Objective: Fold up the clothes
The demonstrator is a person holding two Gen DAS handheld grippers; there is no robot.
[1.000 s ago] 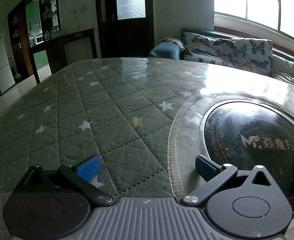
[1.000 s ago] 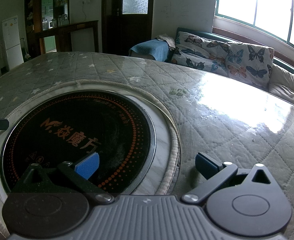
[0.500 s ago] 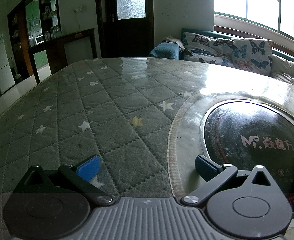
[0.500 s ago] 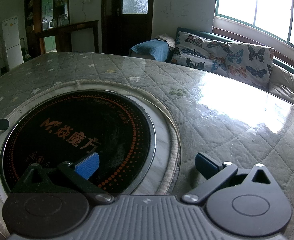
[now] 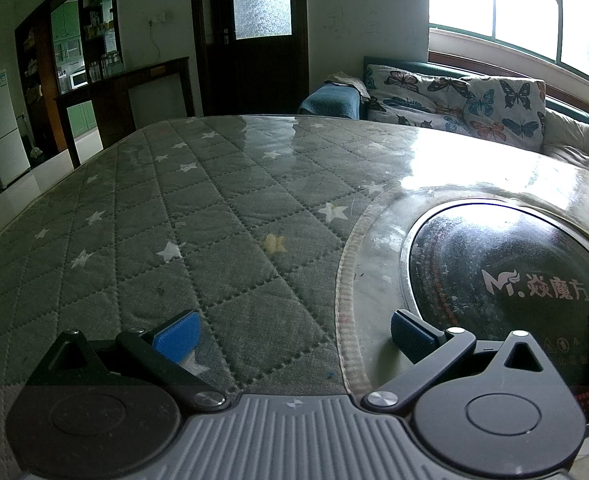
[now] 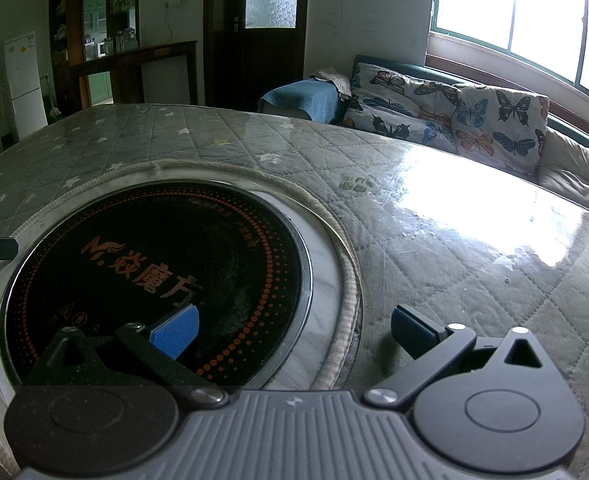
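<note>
Left gripper (image 5: 292, 330) and right gripper (image 6: 292, 326) both spread wide, holding nothing, hovering low over the quilted tabletop (image 5: 198, 216) beside the round black cooktop (image 6: 154, 276).

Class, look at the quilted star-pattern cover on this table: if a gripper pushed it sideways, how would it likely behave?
The quilted cover probably would not bunch: a glossy clear sheet seems to lie over it. The open left gripper would likely slide on that gloss. The round cutout edge may lift.

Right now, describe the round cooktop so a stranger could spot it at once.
Start at the quilted star-patterned table cover. A round hole in it, edged with pale trim, exposes the cooktop. It is a glossy black disc with orange lettering and a ring of orange dots, the only dark circle there.
</note>
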